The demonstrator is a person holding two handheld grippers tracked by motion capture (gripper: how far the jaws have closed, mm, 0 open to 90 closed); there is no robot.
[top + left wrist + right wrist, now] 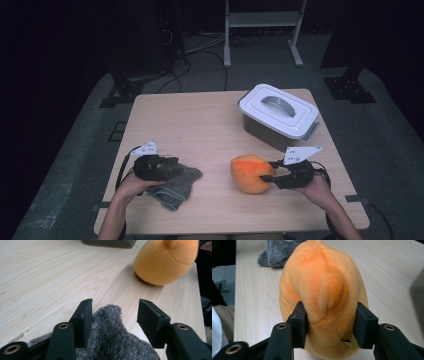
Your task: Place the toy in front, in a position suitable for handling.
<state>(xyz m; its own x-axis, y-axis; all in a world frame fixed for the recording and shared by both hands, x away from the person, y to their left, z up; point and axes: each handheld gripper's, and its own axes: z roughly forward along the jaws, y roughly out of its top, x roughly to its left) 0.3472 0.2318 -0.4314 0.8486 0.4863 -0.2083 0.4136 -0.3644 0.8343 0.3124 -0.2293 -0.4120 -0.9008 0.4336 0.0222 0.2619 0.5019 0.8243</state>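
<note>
Between the right claw's (329,325) jaws, the orange plush (322,295) is pinched; left claw (113,315) gapes around the grey cloth (110,340). Lidded bin (278,111) beyond, nothing stowed yet.

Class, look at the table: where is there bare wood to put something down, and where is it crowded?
The far left of the table is bare, from the back edge down to the grey cloth. A narrower strip lies free between cloth and orange plush toy. The right side is crowded: white-lidded box, toy and right gripper sit close together.
</note>
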